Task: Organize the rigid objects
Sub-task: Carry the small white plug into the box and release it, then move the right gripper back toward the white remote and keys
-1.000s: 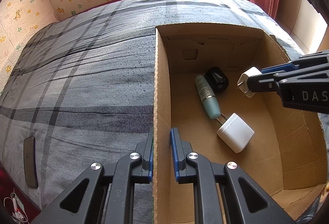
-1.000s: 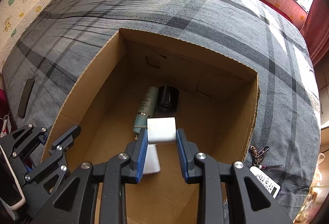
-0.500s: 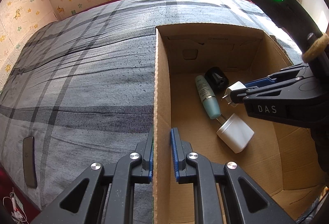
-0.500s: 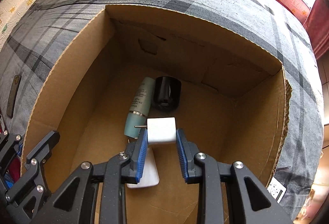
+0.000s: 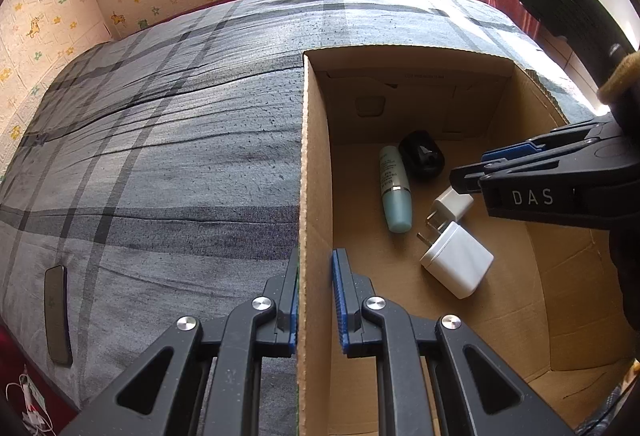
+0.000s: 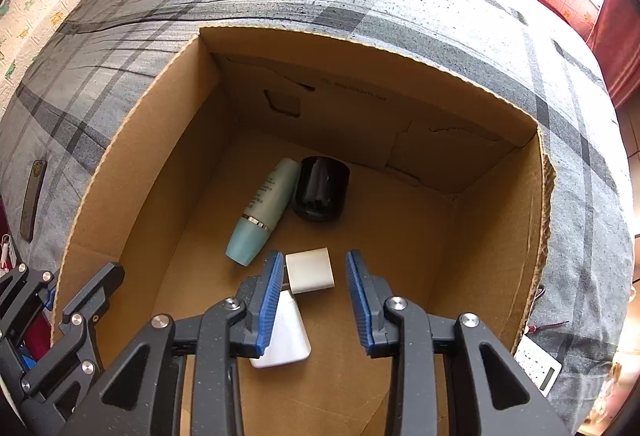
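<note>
An open cardboard box (image 5: 316,164) (image 6: 132,172) stands on the bed. Inside lie a teal bottle (image 5: 394,192) (image 6: 262,210), a black round object (image 5: 422,154) (image 6: 320,188), a large white charger (image 5: 458,260) (image 6: 284,340) and a small white charger (image 5: 452,204) (image 6: 310,270). My right gripper (image 6: 312,276) (image 5: 466,172) is open inside the box, jaws spread on either side of the small charger, which sits free on the box floor. My left gripper (image 5: 314,292) is shut on the box's left wall near its front end.
The bed has a grey plaid cover (image 5: 160,140). A dark flat phone-like object (image 5: 58,316) (image 6: 32,196) lies near the bed's left edge. A white tag or card (image 6: 536,368) lies on the cover right of the box. Wallpapered walls and a window stand behind.
My right gripper went down into the box and opened, letting go of the small white charger, which now lies beside the large charger. My left gripper kept its hold on the box wall.
</note>
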`<control>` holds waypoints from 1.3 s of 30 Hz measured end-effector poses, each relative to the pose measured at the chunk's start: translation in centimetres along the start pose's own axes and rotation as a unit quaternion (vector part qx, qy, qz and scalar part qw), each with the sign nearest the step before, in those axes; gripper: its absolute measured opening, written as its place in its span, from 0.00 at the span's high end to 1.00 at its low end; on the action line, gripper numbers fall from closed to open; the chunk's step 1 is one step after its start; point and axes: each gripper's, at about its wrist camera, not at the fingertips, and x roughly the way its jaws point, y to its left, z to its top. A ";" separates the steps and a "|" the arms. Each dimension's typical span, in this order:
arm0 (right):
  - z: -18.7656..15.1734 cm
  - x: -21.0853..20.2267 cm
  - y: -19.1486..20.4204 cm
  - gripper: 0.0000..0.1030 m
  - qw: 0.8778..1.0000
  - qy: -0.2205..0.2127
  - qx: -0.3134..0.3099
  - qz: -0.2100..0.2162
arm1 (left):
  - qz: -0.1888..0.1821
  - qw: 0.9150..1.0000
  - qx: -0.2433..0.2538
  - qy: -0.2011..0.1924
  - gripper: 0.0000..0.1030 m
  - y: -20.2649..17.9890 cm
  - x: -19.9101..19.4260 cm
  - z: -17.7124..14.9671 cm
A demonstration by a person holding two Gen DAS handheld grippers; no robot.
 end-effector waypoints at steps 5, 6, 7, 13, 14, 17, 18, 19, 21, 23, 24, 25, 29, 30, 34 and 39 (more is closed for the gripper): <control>-0.1 -1.2 0.5 0.66 1.000 -0.011 -0.002 0.003 | 0.000 1.000 -0.001 0.000 0.85 0.0 0.0 0.0; -0.1 -1.5 0.7 0.66 1.000 -0.014 -0.002 0.004 | 0.001 1.000 0.000 0.000 0.85 -0.1 0.0 -0.1; -0.2 -1.9 0.8 0.66 1.000 -0.016 -0.003 0.005 | 0.002 1.000 0.001 0.000 0.85 -0.1 0.0 0.0; -0.8 -4.0 0.7 0.61 1.000 -0.027 0.001 0.011 | 0.003 1.000 0.003 0.000 0.85 -0.2 -0.1 0.0; -1.0 -4.4 0.7 0.60 0.999 -0.030 0.001 0.010 | 0.003 1.000 0.003 0.000 0.85 -0.2 -0.1 0.0; -1.5 -5.5 0.4 0.58 0.999 -0.039 0.004 0.010 | -0.001 1.000 0.000 0.002 0.85 -0.1 -0.1 0.1; -1.6 -5.9 0.3 0.56 0.999 -0.042 0.006 0.010 | -0.002 1.000 -0.001 0.002 0.85 0.0 -0.1 0.1; -1.8 -6.3 0.2 0.55 0.999 -0.044 0.008 0.011 | -0.001 1.000 0.000 0.001 0.85 0.0 -0.1 0.1; -2.1 -7.2 -0.2 0.53 0.999 -0.048 0.014 0.013 | 0.003 1.000 0.003 0.001 0.85 -0.1 -0.1 0.1; -2.4 -8.0 -0.5 0.49 0.998 -0.055 0.019 0.009 | 0.004 1.000 0.004 0.000 0.85 -0.2 -0.1 0.0; -2.6 -8.4 -0.7 0.46 0.998 -0.059 0.021 0.006 | 0.004 1.000 0.003 0.001 0.85 -0.2 -0.1 0.1; -2.7 -8.8 -1.0 0.44 0.998 -0.063 0.024 0.003 | 0.004 1.000 0.003 0.001 0.85 -0.2 -0.1 0.1; -3.5 -10.7 -2.4 0.32 0.996 -0.078 0.040 -0.002 | 0.005 1.000 0.004 0.000 0.85 -0.3 -0.2 0.1; -3.7 -11.1 -2.8 0.29 0.996 -0.082 0.044 -0.004 | 0.005 1.000 0.004 0.000 0.85 -0.3 -0.2 0.1; -4.5 -12.5 -4.6 0.13 0.994 -0.092 0.059 -0.007 | 0.004 1.000 0.003 0.001 0.85 -0.3 -0.2 0.1; -5.5 -13.8 -6.9 0.01 0.992 -0.103 0.077 -0.019 | 0.004 1.000 0.003 0.001 0.85 -0.3 -0.2 0.1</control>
